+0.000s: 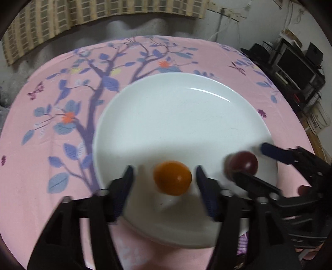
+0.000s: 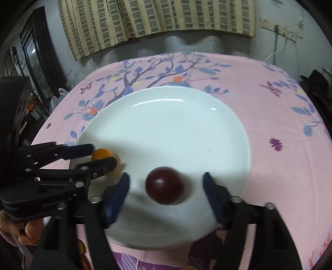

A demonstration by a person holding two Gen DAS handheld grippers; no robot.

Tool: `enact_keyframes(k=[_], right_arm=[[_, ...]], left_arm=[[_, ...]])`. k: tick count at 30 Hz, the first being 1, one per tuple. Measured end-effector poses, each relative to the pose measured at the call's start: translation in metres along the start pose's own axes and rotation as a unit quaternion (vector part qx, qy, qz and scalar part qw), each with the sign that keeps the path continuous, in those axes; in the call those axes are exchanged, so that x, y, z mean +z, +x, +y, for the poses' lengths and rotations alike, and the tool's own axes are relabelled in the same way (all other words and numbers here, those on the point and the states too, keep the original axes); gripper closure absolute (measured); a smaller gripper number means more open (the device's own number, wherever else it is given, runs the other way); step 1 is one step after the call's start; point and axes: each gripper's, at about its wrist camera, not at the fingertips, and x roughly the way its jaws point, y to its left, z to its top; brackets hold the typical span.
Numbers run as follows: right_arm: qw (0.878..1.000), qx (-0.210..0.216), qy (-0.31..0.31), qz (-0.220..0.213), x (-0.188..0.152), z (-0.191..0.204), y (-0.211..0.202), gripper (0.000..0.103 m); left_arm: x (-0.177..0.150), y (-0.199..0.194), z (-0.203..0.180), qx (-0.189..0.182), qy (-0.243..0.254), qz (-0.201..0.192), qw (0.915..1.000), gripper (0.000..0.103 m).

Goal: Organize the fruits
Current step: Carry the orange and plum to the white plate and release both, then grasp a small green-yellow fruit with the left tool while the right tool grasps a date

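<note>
Indoor light, moderate and cool; far wall and room corners dim. White plate [image 1: 182, 108] carries a thin curved glare streak near its far rim in both views, so the light source sits overhead and beyond. Soft grey shadow covers the near part of the plate. Small highlight on the orange fruit [image 1: 172, 178] and on the dark red fruit [image 2: 164, 185]. Motion blur softens both fruits, the blue finger pads [image 1: 204, 182] and the tablecloth [image 1: 51, 124] print. Strong fisheye bending: curtain [image 2: 145, 18] stripes bow, frame corners go black.
</note>
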Motion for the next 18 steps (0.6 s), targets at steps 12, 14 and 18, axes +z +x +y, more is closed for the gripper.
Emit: enact_keyframes(k=[12, 14, 18], right_arm=[[0.998, 0.016, -0.029, -0.061, -0.127, 0.001, -0.156, 0.014], [0.999, 0.006, -0.038, -0.038, -0.156, 0.003, -0.157, 0.014], [0.998, -0.005, -0.069, 0.003, -0.195, 0.013, -0.148, 0.016]], left_arm=[[-0.139, -0.148, -0.005, -0.007, 0.046, -0.100, 0.9938, 0.004], [-0.174, -0.160, -0.004, -0.023, 0.034, -0.104, 0.9937, 0.004], [-0.223, -0.169, -0.015, -0.049, 0.031, -0.102, 0.9931, 0.004]])
